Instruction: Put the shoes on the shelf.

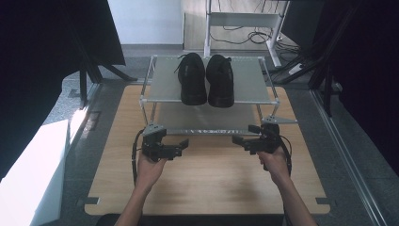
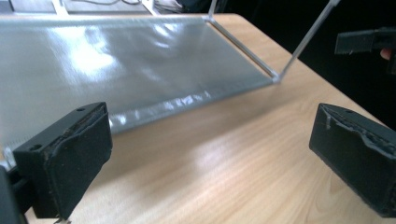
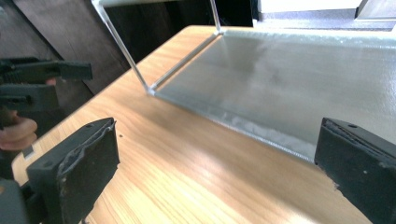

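Two black lace-up shoes, the left shoe (image 1: 192, 79) and the right shoe (image 1: 220, 81), sit side by side, just touching, on the top shelf of a two-tier rack of thin metal tubing and grey matte panels (image 1: 164, 87), in the upper centre of the high view. Each shoe's long axis runs up the frame, its rounded end toward the shelf's near edge. Below the rack, on one pale wooden tabletop (image 1: 211, 183), two hand-held black grippers hang level and point inward at each other: the left gripper (image 1: 182, 146) and the right gripper (image 1: 238, 141), both with foam-padded jaws spread wide and nothing between them. One glossy lower shelf (image 2: 140, 60) fills the frame's upper half in both gripper views.
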Available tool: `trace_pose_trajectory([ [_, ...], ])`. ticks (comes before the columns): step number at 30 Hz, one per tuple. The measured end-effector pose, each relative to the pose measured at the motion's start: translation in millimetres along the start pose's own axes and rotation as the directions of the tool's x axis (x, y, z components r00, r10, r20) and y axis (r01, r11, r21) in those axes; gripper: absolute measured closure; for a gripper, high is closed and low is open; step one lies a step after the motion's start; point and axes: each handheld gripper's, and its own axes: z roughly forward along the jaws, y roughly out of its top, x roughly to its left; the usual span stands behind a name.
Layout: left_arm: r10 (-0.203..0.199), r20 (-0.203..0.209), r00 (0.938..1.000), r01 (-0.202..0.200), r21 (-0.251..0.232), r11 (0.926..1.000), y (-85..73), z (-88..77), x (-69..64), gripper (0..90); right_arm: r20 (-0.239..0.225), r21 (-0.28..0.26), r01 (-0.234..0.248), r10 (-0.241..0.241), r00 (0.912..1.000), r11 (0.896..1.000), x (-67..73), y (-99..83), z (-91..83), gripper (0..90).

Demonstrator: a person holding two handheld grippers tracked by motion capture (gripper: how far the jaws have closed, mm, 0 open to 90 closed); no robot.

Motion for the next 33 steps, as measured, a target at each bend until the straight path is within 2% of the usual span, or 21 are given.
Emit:
trace_pose_trajectory([
  [7, 0.025, 0.019, 0.9995, -0.026, 0.045, 0.9986, -20.0, 1.3, -4.3, 0.0, 0.024, 0.040, 0.023, -0.024, 0.9994, 0.999, -3.3, -24.4, -1.5, 0.0],
  [11, 0.025, 0.029, 0.9993, -0.027, 0.055, 0.9981, -29.5, 1.4, -7.0, 0.0, 0.004, 0.052, 0.006, -0.007, 1.0000, 0.999, -6.5, -39.3, -0.8, 0.0],
  [12, 0.029, 0.025, 0.9992, -0.031, 0.063, 0.9975, -36.2, 1.6, -8.0, 0.0, 0.005, 0.057, 0.005, -0.006, 1.0000, 0.998, -7.2, -43.0, -0.4, 0.4],
  [16, 0.041, 0.017, 0.9990, -0.042, 0.084, 0.9956, -45.9, 2.6, -8.5, 0.0, 0.026, 0.084, 0.010, -0.012, 0.9996, 0.996, -7.9, -56.5, 1.4, 0.3],
  [19, 0.074, -0.004, 0.9973, -0.073, 0.113, 0.9910, -58.0, 5.0, -10.1, 0.0, 0.046, 0.107, 0.031, -0.036, 0.9983, 0.994, -6.3, -65.7, 2.4, 0.0],
  [24, 0.109, -0.030, 0.9936, -0.104, 0.138, 0.9850, -72.0, 8.6, -12.9, 0.0, 0.086, 0.160, 0.080, -0.095, 0.9918, 0.984, 0.3, -78.6, 4.4, 0.0],
  [29, 0.117, -0.037, 0.9924, -0.110, 0.166, 0.9801, -84.6, 14.5, -14.1, 0.0, 0.084, 0.214, 0.127, -0.147, 0.9855, 0.969, 9.5, -91.9, 10.0, 0.0],
  [33, 0.165, -0.059, 0.9846, -0.148, 0.221, 0.9640, -99.1, 24.2, -19.0, 0.0, 0.088, 0.249, 0.159, -0.186, 0.9787, 0.955, 13.4, -101.0, 15.2, 0.0],
])
